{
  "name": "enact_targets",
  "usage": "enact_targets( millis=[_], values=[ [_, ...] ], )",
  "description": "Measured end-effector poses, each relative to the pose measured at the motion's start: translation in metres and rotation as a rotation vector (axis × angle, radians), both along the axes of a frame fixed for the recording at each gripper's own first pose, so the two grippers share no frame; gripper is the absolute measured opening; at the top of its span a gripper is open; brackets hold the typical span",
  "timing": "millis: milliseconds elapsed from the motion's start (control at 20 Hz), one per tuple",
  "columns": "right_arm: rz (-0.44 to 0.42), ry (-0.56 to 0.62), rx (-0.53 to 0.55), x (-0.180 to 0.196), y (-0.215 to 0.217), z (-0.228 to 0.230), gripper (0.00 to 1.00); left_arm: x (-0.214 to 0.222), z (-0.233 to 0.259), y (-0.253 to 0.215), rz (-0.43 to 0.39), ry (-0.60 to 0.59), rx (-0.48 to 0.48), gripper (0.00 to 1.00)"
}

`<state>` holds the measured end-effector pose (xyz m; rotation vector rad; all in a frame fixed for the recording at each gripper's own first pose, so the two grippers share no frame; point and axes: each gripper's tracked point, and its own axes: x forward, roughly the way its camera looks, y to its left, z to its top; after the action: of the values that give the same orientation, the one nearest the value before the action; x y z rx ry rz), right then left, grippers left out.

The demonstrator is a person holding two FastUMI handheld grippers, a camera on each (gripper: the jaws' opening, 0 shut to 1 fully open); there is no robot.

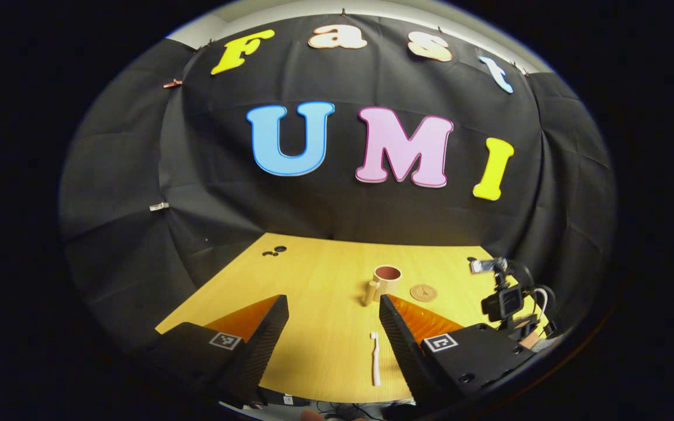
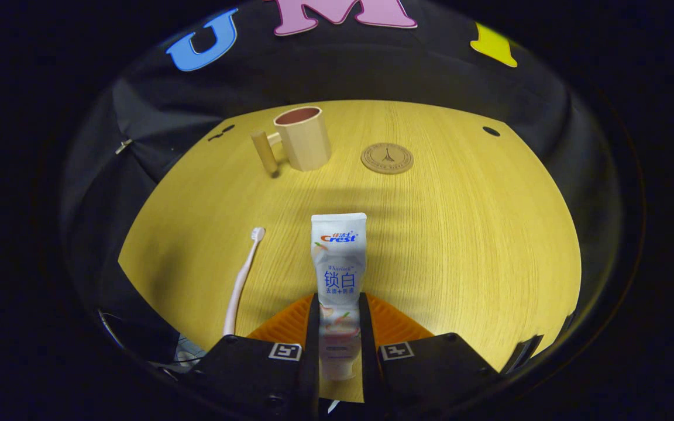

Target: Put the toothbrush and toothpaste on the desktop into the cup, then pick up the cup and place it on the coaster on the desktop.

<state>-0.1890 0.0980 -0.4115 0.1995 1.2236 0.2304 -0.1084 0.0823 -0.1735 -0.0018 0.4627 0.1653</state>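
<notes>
While the right gripper point(image 2: 339, 327) has its jaws clamped on the lower part of the toothpaste point(image 2: 339, 263), the tube sticks out forward over the table point(image 2: 477, 234), pointing toward the far edge. The toothbrush point(image 2: 242, 280) lies flat just left of the tube, near the front edge, bristle end pointing away. Back toward the far edge sits the cup point(image 2: 303, 138), upright, handle on its left, and the round coaster point(image 2: 387, 158) is just to its right, not touching. Left gripper point(image 1: 334, 327) hangs above the front edge with jaws wide apart, nothing in them, toothbrush point(image 1: 375, 358) on the table between them.
</notes>
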Motion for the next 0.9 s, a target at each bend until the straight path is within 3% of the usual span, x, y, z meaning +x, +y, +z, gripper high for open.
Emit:
enact_targets(
  millis=[200,250,300,400,900],
  values=[
    [-0.016,-0.07,0.112,0.011,0.001,0.036,0.34,0.01,-0.044,-0.019,-0.025,0.1,-0.007,0.96],
    [-0.011,-0.093,0.133,0.015,0.0,0.045,0.29,0.013,-0.057,-0.026,-0.035,0.124,-0.012,0.96],
    [-0.003,-0.116,0.148,0.018,-0.002,0.055,0.34,0.016,-0.067,-0.031,-0.047,0.142,-0.013,0.96],
    [0.01,-0.164,0.172,0.023,-0.007,0.073,0.34,0.025,-0.094,-0.043,-0.076,0.179,0.012,0.96],
    [0.007,-0.241,0.156,0.044,-0.061,0.11,0.34,0.047,-0.195,-0.069,-0.099,0.373,-0.005,0.9]
  ],
)
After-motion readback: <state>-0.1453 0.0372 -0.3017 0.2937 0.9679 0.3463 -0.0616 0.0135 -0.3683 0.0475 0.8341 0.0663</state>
